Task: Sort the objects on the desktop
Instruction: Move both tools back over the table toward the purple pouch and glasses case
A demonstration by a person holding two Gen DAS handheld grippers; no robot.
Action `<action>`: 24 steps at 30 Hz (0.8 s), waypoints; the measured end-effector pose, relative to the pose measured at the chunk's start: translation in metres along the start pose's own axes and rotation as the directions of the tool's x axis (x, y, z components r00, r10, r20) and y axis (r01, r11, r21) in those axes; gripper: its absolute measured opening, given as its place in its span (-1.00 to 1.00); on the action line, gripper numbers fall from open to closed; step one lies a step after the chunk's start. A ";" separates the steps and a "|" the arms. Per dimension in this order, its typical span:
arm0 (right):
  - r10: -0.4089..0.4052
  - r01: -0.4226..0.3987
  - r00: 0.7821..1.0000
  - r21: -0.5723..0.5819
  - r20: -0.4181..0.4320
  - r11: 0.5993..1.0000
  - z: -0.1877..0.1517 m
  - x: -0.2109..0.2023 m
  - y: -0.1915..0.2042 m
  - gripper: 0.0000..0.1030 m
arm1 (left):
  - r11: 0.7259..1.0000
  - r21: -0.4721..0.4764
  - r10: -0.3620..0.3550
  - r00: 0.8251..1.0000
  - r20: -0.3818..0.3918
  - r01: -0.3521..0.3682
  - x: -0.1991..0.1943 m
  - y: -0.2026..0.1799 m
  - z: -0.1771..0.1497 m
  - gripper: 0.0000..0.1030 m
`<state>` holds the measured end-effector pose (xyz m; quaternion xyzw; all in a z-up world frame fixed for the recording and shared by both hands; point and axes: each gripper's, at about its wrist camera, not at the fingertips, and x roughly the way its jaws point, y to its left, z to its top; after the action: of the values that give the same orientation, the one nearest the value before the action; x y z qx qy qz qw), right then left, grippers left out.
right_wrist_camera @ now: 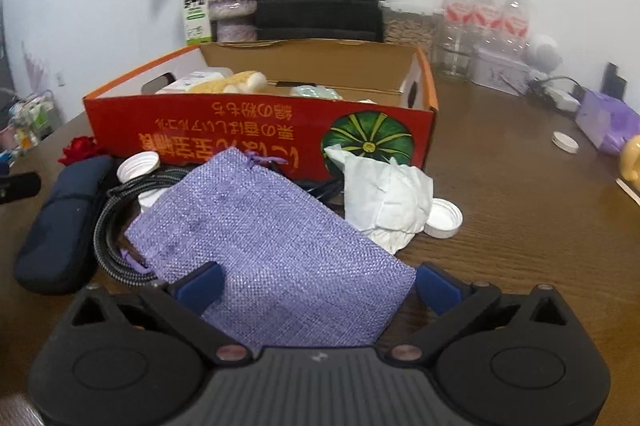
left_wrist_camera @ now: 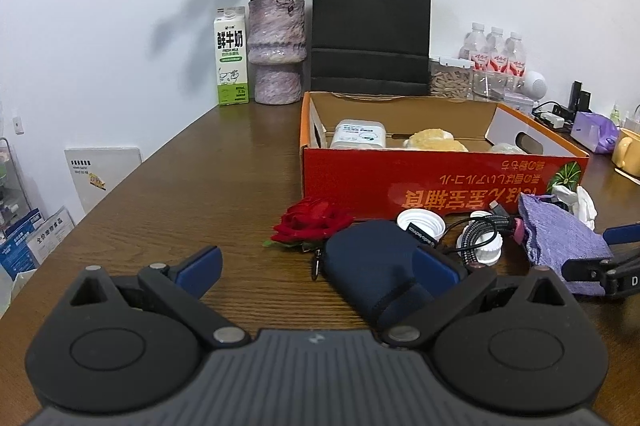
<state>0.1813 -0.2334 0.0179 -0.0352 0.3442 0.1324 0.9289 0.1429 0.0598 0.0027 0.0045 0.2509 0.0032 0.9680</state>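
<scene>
Purple pouch [right_wrist_camera: 276,250] lying flat on worktop [right_wrist_camera: 520,246], centre of right wrist frame, just before red box [right_wrist_camera: 240,134]. Right claw [right_wrist_camera: 318,284] standing wide apart around pouch's near end, pads not pressing. Left claw [left_wrist_camera: 320,268] also spread apart, hovering beside navy case [left_wrist_camera: 372,266] at lower centre of left wrist frame.
</scene>
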 end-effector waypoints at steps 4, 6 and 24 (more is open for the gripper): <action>0.012 -0.012 1.000 -0.012 0.003 1.000 -0.002 -0.001 0.002 1.00 | 1.000 -0.003 0.002 1.000 -0.008 -0.002 0.000 -0.004 0.001 1.00; 0.013 -0.013 1.000 -0.012 0.003 1.000 -0.003 -0.002 0.002 1.00 | 1.000 0.005 -0.002 1.000 -0.005 0.002 -0.001 -0.007 0.000 1.00; -0.040 0.040 0.999 0.031 0.005 0.999 -0.004 -0.005 0.008 1.00 | 1.000 -0.030 0.006 0.999 -0.041 -0.007 0.006 -0.004 -0.009 1.00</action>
<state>0.1729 -0.2279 0.0178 -0.0275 0.3430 0.1084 0.9327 0.1434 0.0563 -0.0079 -0.0093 0.2707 0.0102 0.9626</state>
